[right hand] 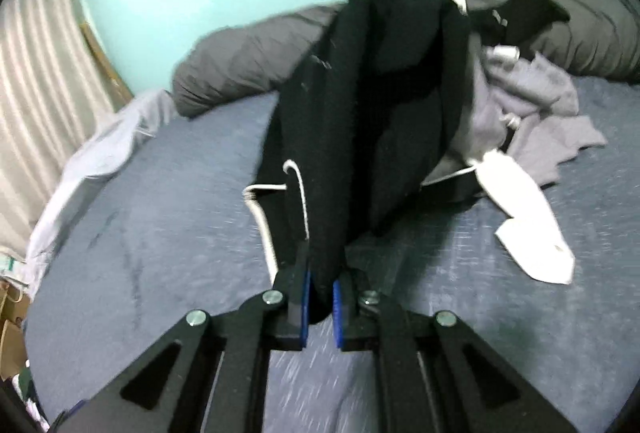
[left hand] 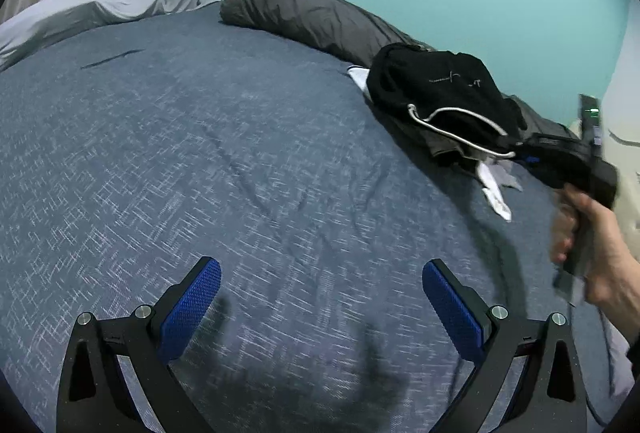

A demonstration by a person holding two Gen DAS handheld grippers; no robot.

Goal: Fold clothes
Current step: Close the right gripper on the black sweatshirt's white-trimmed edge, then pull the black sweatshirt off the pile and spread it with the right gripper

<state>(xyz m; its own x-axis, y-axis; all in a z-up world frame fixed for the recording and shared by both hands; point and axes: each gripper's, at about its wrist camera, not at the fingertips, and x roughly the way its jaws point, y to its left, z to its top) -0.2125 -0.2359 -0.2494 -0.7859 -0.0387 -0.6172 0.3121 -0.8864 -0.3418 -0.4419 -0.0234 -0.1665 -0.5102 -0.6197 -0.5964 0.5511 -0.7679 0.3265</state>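
A black garment (right hand: 372,121) with a white drawstring (right hand: 260,209) stretches from the clothes pile toward my right gripper (right hand: 320,293), which is shut on its near edge. The same black garment (left hand: 444,93) lies on the pile at the right of the bed in the left wrist view, where a hand (left hand: 596,245) holds the right gripper's body. My left gripper (left hand: 320,297) hovers open over the blue bedspread (left hand: 200,153) with nothing between its blue pads (left hand: 192,309).
A grey garment (right hand: 536,101) and a white sock (right hand: 524,217) lie in the pile to the right. A dark grey rolled duvet (left hand: 304,13) runs along the teal wall. A light grey sheet (left hand: 100,5) is bunched at the far left by a curtain.
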